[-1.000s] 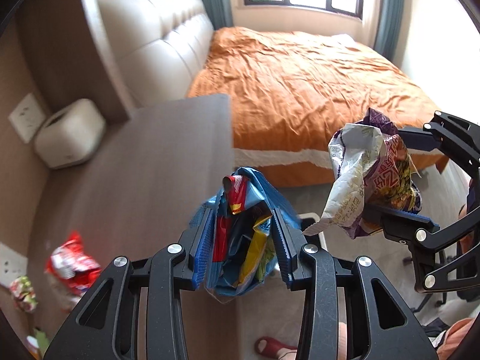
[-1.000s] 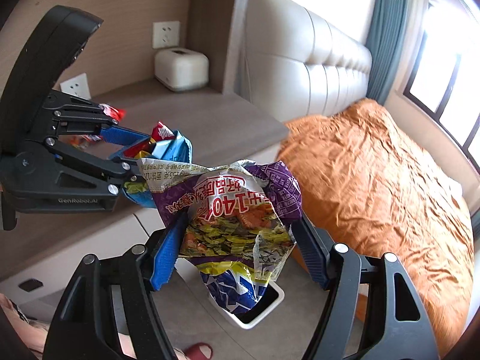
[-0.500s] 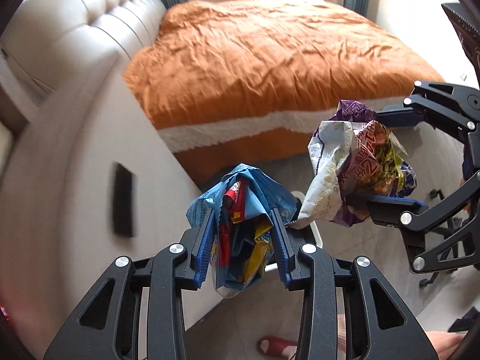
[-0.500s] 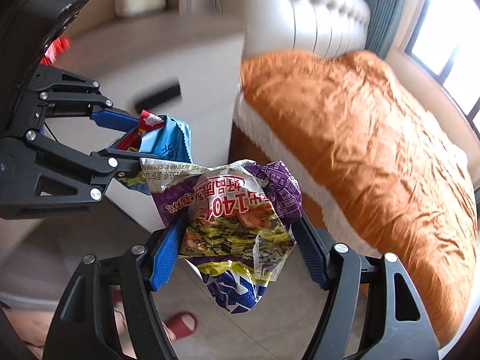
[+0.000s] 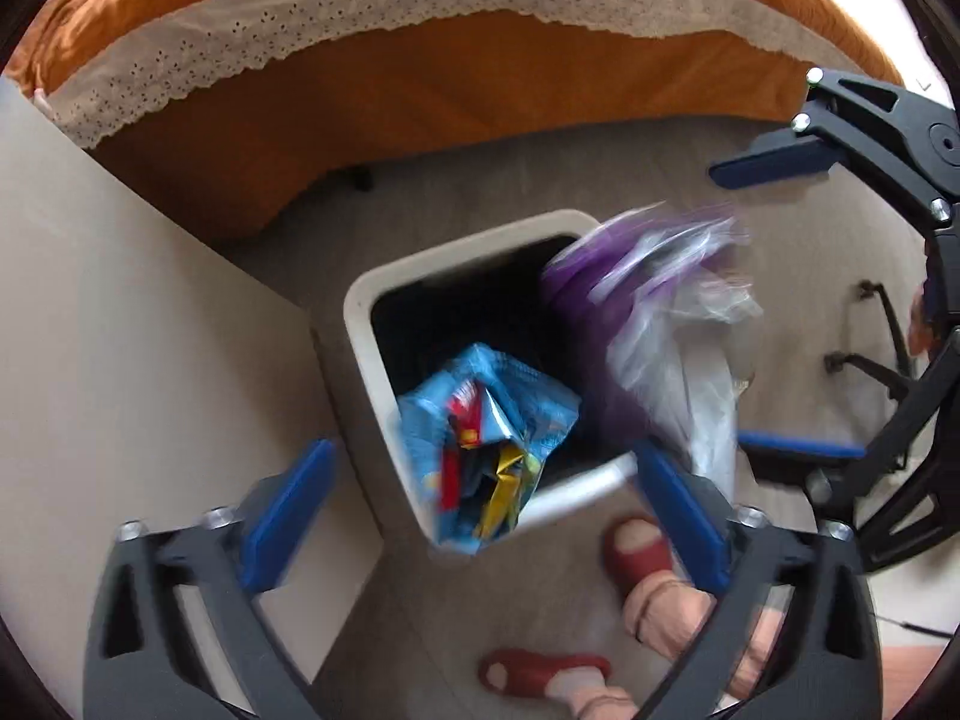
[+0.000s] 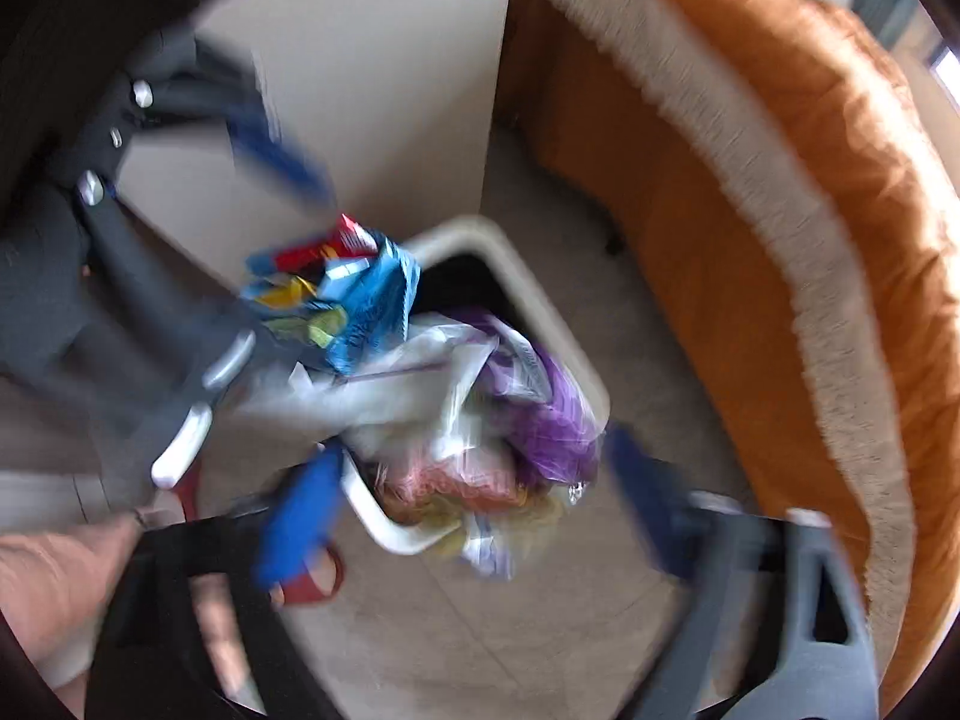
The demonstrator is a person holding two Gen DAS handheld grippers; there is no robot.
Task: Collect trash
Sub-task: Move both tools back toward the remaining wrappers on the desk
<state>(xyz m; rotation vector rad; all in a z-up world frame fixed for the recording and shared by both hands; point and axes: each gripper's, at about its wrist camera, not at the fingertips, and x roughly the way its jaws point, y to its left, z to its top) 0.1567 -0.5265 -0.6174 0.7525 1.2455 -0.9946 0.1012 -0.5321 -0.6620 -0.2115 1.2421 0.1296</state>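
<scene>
A white square trash bin (image 5: 384, 294) with a dark inside stands on the floor below both grippers; it also shows in the right wrist view (image 6: 558, 348). My left gripper (image 5: 480, 474) is open, and a blue snack wrapper (image 5: 486, 438) hangs free in the air over the bin. My right gripper (image 6: 462, 480) is open too, and a purple and white snack bag (image 6: 510, 402) is loose over the bin mouth, blurred. The bag also shows in the left wrist view (image 5: 654, 312), and the blue wrapper in the right wrist view (image 6: 354, 300).
The orange bed (image 5: 420, 60) with a white lace trim runs behind the bin. A beige cabinet side (image 5: 132, 312) stands left of it. The person's feet in red slippers (image 5: 636, 552) are on the floor close to the bin's near edge.
Both grippers tilted down over the bin and opened. The blue wrapper and the purple bag left the fingers and are dropping toward the bin.
</scene>
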